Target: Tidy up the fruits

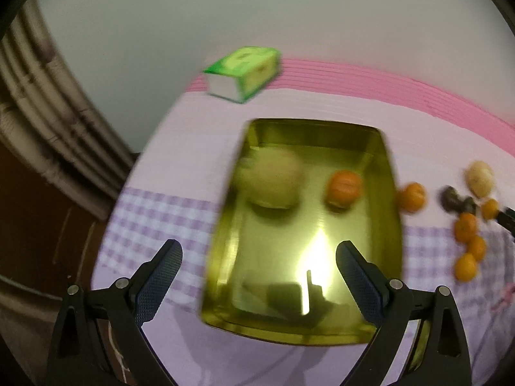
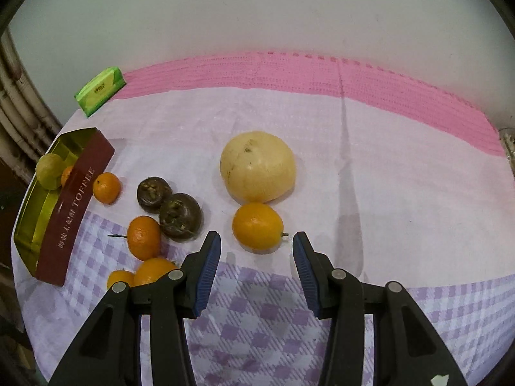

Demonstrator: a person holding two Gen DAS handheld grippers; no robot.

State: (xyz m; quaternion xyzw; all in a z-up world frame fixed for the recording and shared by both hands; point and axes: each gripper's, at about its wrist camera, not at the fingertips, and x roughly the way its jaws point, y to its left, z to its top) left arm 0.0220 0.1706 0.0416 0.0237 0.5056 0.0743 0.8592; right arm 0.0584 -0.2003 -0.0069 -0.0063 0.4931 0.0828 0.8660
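A gold tin (image 1: 391,193) with a dark red outer wall (image 2: 80,193) lies on the tablecloth. It holds a pale green-yellow fruit (image 1: 268,180) and a small orange (image 1: 342,188). My left gripper (image 1: 259,246) hangs open over the tin's near half, with nothing between its fingers. My right gripper (image 2: 256,236) is open too, and an orange (image 2: 257,222) lies on the cloth just beyond its fingertips. Behind that orange sits a large pale yellow fruit (image 2: 257,167). Two dark brown fruits (image 2: 181,217) and several small oranges (image 2: 144,236) lie between it and the tin.
A green tissue pack (image 2: 99,91) lies at the table's far left corner on the pink mat (image 2: 322,70). The lilac checked cloth (image 2: 257,321) covers the near table. A pale wall stands behind, and pipes (image 1: 38,103) run down at the left past the table's edge.
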